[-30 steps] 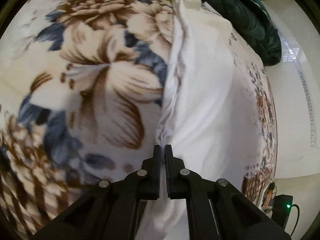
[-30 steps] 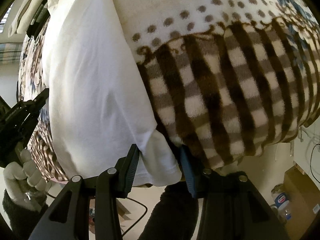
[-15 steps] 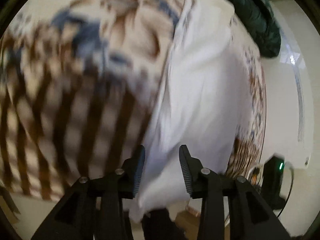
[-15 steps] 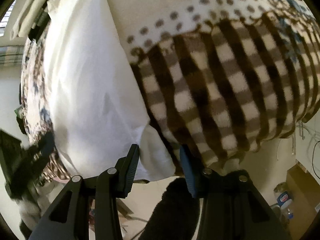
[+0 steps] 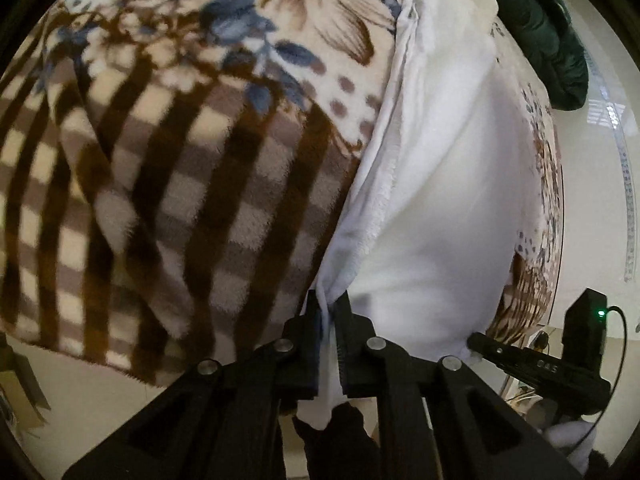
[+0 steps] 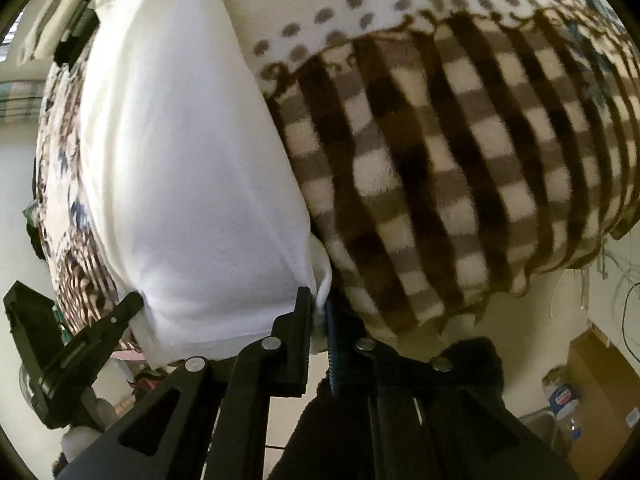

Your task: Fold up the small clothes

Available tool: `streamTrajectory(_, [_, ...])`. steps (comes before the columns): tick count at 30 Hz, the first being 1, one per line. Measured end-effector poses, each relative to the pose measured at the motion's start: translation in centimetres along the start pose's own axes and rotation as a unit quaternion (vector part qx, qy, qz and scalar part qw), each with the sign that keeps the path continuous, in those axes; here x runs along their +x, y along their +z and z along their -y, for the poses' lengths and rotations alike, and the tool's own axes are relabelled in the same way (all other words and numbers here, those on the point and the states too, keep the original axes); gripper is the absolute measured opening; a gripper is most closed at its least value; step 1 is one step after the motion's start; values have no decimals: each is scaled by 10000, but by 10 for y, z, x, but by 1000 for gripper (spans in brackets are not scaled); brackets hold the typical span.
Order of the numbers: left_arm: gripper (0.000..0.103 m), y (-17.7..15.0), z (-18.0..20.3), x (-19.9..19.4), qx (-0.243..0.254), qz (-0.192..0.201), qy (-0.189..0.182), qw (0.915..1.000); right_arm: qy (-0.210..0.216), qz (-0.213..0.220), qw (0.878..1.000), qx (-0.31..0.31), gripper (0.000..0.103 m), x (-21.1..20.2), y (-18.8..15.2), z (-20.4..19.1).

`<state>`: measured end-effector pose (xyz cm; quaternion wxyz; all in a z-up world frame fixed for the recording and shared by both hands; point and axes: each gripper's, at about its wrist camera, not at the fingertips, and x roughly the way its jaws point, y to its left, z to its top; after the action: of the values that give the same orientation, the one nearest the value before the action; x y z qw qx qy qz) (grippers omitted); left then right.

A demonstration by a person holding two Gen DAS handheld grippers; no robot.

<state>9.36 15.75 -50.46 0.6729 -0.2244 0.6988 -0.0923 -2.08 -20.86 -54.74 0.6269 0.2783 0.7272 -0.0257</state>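
Note:
A white garment (image 5: pixel 440 184) lies folded lengthwise on a floral and checked fleece blanket (image 5: pixel 180 184), its near end at the bed's front edge. My left gripper (image 5: pixel 329 312) is shut on the garment's near left corner, bunched cloth between the jaws. In the right wrist view the garment (image 6: pixel 180 160) runs away from me and my right gripper (image 6: pixel 319 312) is shut on its near right corner. Each gripper shows in the other's view: the right one (image 5: pixel 520 356), the left one (image 6: pixel 92 328).
A dark green quilted cover (image 5: pixel 540 28) lies at the far end of the bed. The blanket's checked border (image 6: pixel 460 184) hangs over the bed edge. A black device with a green light (image 5: pixel 588 320) stands beyond the bed. A cardboard box (image 6: pixel 600 364) and bottles sit on the floor.
My left gripper opened, pulled back to the garment's near corner at the bed edge and shut on it. My right gripper closed on the other near corner.

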Motion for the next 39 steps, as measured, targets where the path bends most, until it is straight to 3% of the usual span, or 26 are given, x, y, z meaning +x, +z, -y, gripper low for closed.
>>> streamTrajectory(1, [7,2,2,-10,-29,22,13,10000,-22,-58,10000,-26,13,0,3,-5])
streamTrajectory(2, [7,2,9,-18,-14,102,0,9999,-108,-125,9998,-109,24,-3,6,-9])
streamTrajectory(4, [20,6,20,-38,67,265,116,9996,-141,-112,9995,-259,43,-14,8,-15])
streamTrajectory(6, [74,17,29,-62,126,475,258,9985,-228,91,9988,-427,52,-40,10,-24])
streamTrajectory(7, [82,24,32,-73,100,595,228,9979,-231,145,9985,-479,53,-49,10,-28])
streamTrajectory(10, [82,60,50,-100,74,1016,-122,9947,-143,356,9982,-454,58,-86,21,-42])
streamTrajectory(15, [82,148,101,-114,457,1650,-253,9849,57,852,9946,-584,58,-135,73,-79])
streamTrajectory(22, [82,285,153,-75,765,1915,-107,9785,184,1488,9855,-788,58,-151,207,-130])
streamTrajectory(25, [81,342,165,-43,874,1867,-58,9785,220,1537,9843,-839,58,-140,266,-146])
streamTrajectory(28, [79,374,175,-18,994,1851,59,9777,294,1502,9842,-892,58,-127,335,-161])
streamTrajectory(29, [72,387,177,-7,1052,1855,39,9770,279,1470,9846,-907,58,-121,350,-163])
streamTrajectory(31, [42,401,180,7,1161,1863,42,9756,322,1405,9850,-952,58,-107,387,-169])
streamTrajectory(32, [20,409,182,18,1246,1806,134,9755,314,1369,9854,-961,58,-100,400,-171])
streamTrajectory(33, [10,414,182,25,1295,1799,239,9748,333,1333,9859,-955,58,-93,415,-173])
streamTrajectory(37, [5,425,173,31,1283,2039,267,9702,564,1287,9845,-1051,58,-72,470,-186])
streamTrajectory(39, [5,433,164,32,1166,2087,242,9707,619,1374,9817,-1163,41,-68,481,-193])
